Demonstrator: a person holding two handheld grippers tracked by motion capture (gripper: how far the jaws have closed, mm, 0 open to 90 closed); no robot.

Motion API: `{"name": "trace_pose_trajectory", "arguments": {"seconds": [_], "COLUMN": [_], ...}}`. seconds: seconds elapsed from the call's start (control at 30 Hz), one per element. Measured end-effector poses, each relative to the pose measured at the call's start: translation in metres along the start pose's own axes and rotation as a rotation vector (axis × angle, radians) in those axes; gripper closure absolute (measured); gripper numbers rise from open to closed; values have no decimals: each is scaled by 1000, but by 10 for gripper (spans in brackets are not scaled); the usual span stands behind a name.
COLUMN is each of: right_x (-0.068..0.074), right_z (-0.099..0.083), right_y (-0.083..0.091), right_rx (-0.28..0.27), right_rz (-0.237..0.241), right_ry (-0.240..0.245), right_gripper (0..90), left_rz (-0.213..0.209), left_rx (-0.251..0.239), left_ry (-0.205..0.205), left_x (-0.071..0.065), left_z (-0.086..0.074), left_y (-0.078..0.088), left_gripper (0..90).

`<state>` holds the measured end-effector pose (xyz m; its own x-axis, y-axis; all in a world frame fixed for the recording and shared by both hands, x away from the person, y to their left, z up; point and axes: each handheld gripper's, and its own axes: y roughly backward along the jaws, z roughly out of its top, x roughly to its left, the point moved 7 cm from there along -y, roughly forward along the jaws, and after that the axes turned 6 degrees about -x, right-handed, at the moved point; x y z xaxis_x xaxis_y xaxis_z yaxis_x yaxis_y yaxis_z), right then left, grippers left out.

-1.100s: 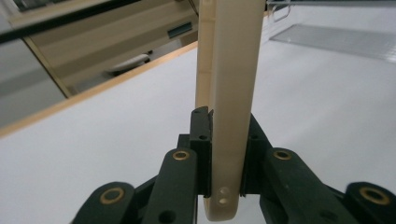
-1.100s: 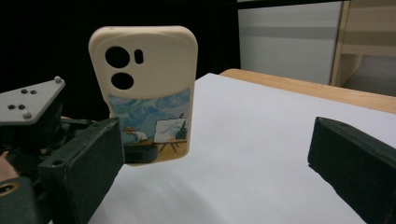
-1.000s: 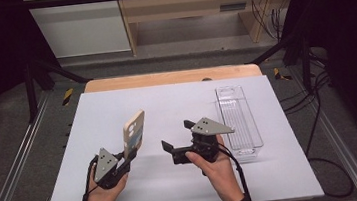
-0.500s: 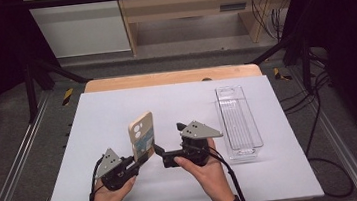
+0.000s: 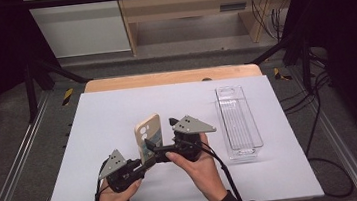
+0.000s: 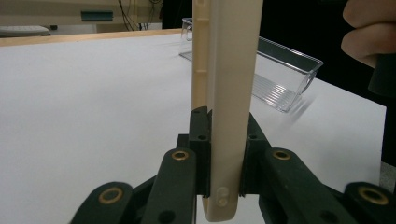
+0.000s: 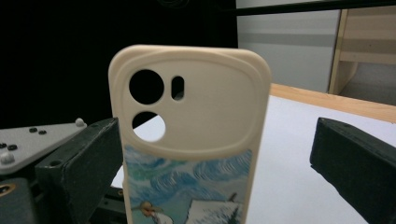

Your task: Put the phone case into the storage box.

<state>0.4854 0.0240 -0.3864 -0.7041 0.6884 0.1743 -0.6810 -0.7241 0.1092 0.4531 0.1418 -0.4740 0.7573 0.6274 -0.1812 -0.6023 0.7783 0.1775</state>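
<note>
Cream phone case (image 5: 148,136) w/ painted blue scene stands upright near table centre, bottom edge pinched btwn jaws of left gripper (image 5: 143,165), which sits at its 7 o'clock. Pads press both faces (image 6: 227,93). Right gripper (image 5: 158,145) at case's 3 o'clock, jaws spread wide either side of it, not touching (image 7: 191,135). Clear plastic tray (image 5: 239,122) well apart at 3 o'clock on white table (image 5: 107,108).

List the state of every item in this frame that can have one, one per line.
Phone case: upright, empty, held clear of the table.
Left gripper: shut on the phone case's lower end.
Right gripper: open, jaws either side of the phone case, not pressing.
Clear tray: empty, flat on the table.
</note>
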Motion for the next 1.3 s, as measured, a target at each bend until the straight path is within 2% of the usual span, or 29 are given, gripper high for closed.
{"name": "trace_pose_trajectory", "arguments": {"seconds": [0.37,0.6,0.93,1.3], "right_x": [6,5,3,8], "right_z": [3,5,4,-4], "right_y": [-9,-14,-16,-20], "right_rx": [-11,-24,-33,-10], "right_rz": [22,6,-16,-21], "right_ry": [-17,-27,-38,-34], "right_gripper": [25,34,43,85], "left_rz": [-18,-33,-26,-2], "left_rx": [16,17,12,17], "left_ry": [-20,-24,-16,-19], "left_x": [-7,-12,-11,-8], "left_z": [-3,-3,-3,-3], "left_y": [-4,-6,-6,-5], "left_gripper": [797,797,797,797]}}
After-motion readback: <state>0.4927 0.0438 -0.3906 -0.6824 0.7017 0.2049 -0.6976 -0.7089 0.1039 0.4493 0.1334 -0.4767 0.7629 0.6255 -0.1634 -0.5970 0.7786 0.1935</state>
